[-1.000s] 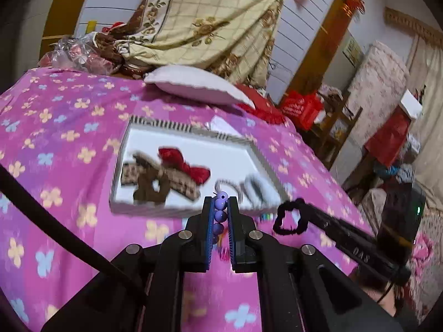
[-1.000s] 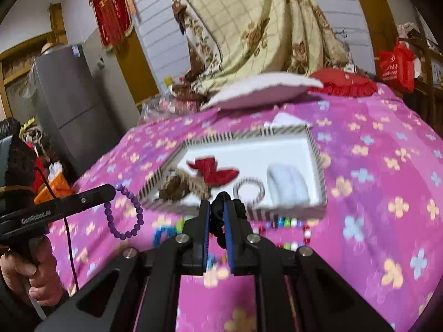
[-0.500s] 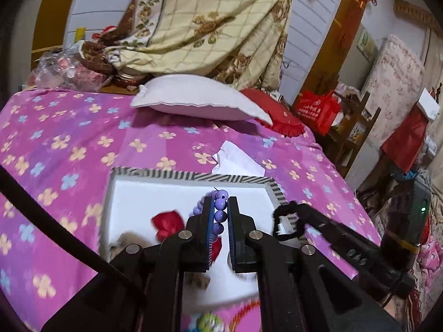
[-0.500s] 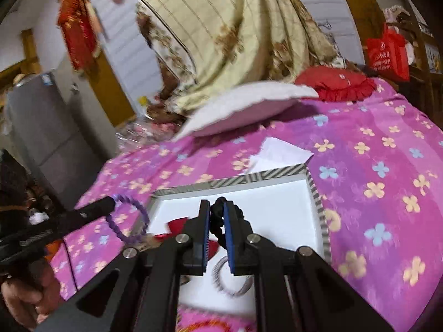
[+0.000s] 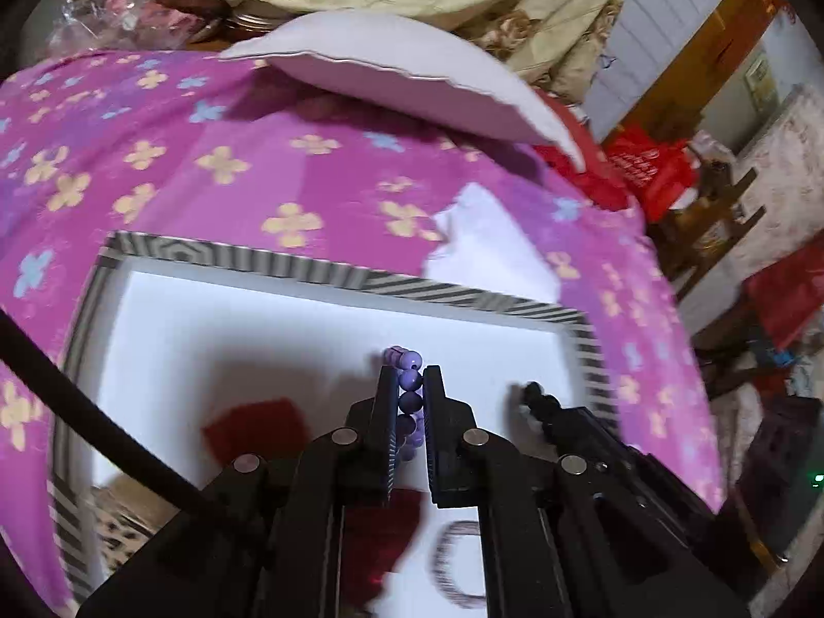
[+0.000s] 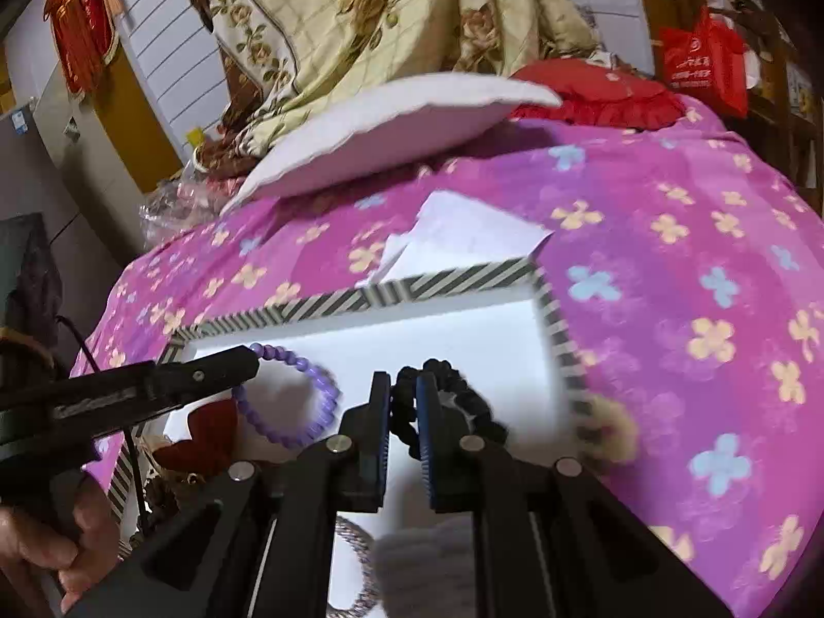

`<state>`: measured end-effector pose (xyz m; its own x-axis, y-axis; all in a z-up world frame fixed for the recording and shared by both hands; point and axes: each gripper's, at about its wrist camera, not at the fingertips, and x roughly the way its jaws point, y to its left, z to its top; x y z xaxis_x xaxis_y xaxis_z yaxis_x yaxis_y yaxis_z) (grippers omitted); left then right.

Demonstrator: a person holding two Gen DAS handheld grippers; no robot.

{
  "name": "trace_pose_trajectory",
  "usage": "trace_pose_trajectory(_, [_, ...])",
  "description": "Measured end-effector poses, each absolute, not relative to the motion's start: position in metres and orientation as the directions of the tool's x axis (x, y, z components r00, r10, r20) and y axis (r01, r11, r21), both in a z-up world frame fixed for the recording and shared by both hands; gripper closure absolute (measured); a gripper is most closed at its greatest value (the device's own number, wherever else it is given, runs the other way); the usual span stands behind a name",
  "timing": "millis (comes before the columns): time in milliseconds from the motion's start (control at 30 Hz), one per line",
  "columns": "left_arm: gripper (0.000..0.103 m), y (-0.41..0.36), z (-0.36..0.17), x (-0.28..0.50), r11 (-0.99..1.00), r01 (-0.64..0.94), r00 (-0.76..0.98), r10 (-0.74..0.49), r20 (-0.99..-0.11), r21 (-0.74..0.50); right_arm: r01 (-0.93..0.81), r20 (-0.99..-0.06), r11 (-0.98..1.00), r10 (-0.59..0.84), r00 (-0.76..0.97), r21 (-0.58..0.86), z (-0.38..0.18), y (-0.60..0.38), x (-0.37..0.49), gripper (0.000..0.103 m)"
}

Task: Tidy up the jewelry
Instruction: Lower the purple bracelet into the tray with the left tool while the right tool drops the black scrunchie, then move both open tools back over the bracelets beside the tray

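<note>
Both loads now hang over the white tray with the striped rim [image 6: 453, 278], no longer short of it: the left hand-held gripper [image 5: 410, 386] clamps a purple bead bracelet [image 6: 304, 391], the right hand-held gripper [image 6: 403, 401] a black fabric scrunchie [image 6: 463, 396]. Release looks next.

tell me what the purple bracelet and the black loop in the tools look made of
Purple bracelet: round, smooth beads with a slight sheen, probably plastic or glass, strung in a loop; held in the left tool. Black loop: matte and bunched, looks like a fabric hair tie over elastic; pinched in the right tool.
</note>
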<state>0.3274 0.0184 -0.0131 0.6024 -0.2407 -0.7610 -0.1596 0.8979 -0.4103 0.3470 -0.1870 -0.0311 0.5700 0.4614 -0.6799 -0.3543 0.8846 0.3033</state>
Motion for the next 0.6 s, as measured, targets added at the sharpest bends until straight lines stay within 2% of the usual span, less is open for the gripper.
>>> trace_pose_trajectory(133, [0.103,0.025,-0.014,0.323,0.910,-0.166,0.602,-0.210,-0.770,-0.379,-0.337,-0.675,0.889,0.455,0.580,0.309,-0.035,-0.186,0.347,0.092])
trace_pose_trajectory(167, [0.103,0.025,-0.014,0.323,0.912,-0.169,0.599,-0.207,-0.774,-0.374,-0.330,-0.670,0.887,0.460,0.582,0.322,-0.035,-0.188,0.347,0.084])
trace_pose_trajectory(200, [0.103,0.025,-0.015,0.322,0.912,-0.172,0.593,-0.206,-0.779,-0.373,-0.324,-0.670,0.886,0.463,0.580,0.332,-0.035,-0.190,0.348,0.071])
trace_pose_trajectory(233, [0.103,0.026,-0.016,0.322,0.909,-0.175,0.590,-0.212,-0.779,-0.380,-0.323,-0.667,0.883,0.469,0.579,0.340,-0.036,-0.191,0.348,0.068])
trace_pose_trajectory(600, [0.103,0.041,0.000,0.287,0.912,-0.223,0.611,-0.144,-0.778,-0.344,-0.359,-0.631,0.883,0.467,0.620,0.302,-0.001,-0.202,0.309,0.068])
